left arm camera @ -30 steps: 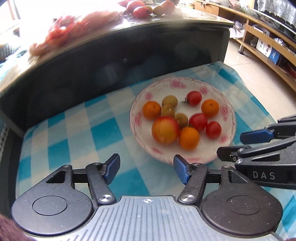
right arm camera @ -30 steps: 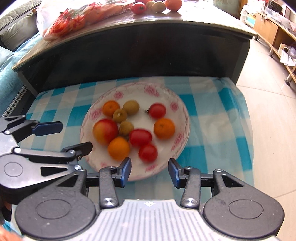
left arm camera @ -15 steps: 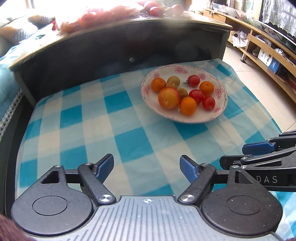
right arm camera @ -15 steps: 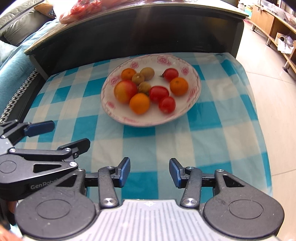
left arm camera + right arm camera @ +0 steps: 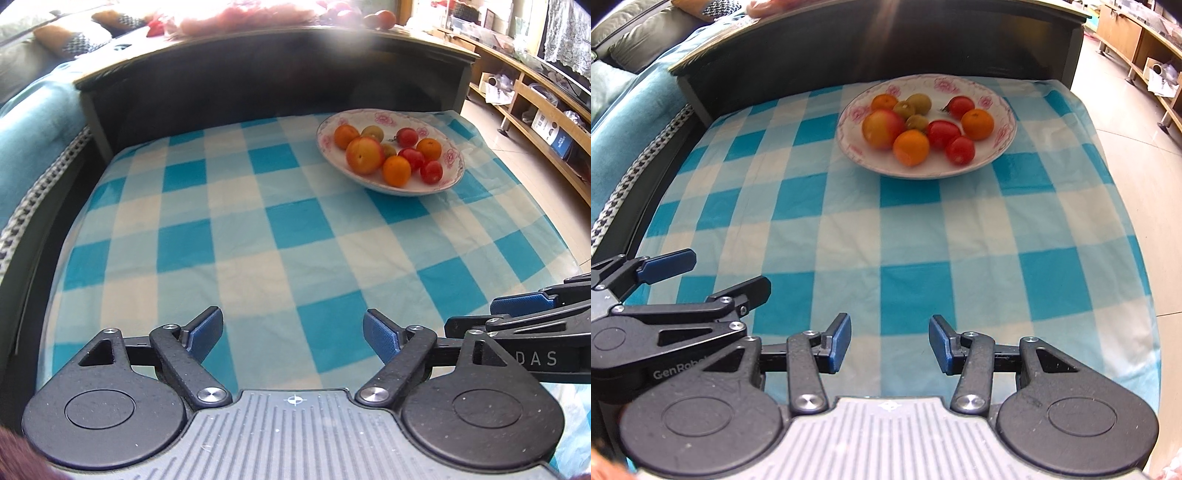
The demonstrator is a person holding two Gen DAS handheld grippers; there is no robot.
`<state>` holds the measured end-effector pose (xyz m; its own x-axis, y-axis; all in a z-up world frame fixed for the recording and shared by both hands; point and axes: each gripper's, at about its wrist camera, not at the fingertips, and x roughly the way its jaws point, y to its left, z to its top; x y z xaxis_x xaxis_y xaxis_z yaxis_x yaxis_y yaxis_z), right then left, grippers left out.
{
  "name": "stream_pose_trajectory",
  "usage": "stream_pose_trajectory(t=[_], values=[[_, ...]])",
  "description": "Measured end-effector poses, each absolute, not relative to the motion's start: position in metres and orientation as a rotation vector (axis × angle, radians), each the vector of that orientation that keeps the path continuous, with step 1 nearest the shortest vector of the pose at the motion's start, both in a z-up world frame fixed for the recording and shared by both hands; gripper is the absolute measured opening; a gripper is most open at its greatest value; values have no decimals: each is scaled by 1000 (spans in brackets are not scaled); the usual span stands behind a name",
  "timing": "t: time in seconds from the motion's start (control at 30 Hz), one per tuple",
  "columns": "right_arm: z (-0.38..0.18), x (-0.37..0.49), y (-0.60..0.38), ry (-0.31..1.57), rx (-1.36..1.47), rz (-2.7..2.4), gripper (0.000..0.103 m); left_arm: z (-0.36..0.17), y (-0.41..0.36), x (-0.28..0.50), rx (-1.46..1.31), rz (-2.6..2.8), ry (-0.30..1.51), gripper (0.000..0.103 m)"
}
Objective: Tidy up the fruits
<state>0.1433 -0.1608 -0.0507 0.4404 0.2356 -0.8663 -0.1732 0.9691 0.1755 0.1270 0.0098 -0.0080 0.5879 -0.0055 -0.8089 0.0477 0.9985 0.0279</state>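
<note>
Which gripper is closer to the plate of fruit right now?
Right, though only slightly. The right gripper faces the plate nearly straight ahead across the checked cloth. The left gripper is beside it, with the plate off to its right. Both are open and empty.

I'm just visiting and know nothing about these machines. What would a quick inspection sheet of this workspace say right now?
Surface: blue-and-white checked cloth, slightly wrinkled.
Job's things: floral plate at the far side, holding three oranges, three red tomatoes, three small green-brown fruits and one large peach-like fruit.
Clutter: nothing seen on the cloth.
Grippers: left gripper and right gripper both open, empty, near edge.
Cables: nothing seen.
Surroundings: dark raised table behind, sofa left, wooden shelving right.
</note>
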Motion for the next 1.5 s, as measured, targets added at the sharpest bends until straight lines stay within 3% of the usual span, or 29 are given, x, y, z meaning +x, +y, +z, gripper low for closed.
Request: stream_pose_trajectory(t=[0.23,0.37,0.83,1.03,1.5], values=[[-53,128,-154,1098,51,252,49,-10,17,114,-8,-13,960,91],[-51,122,-155,1092,60,250,49,-10,18,108,4,27,947,103],[-48,106,-162,1087,85,224,49,-10,4,95,106,33,917,103],[-45,101,-160,1076,91,242,54,-10,-6,94,196,66,916,103],[-50,97,-163,1085,69,215,56,-9,-2,92,148,62,912,103]])
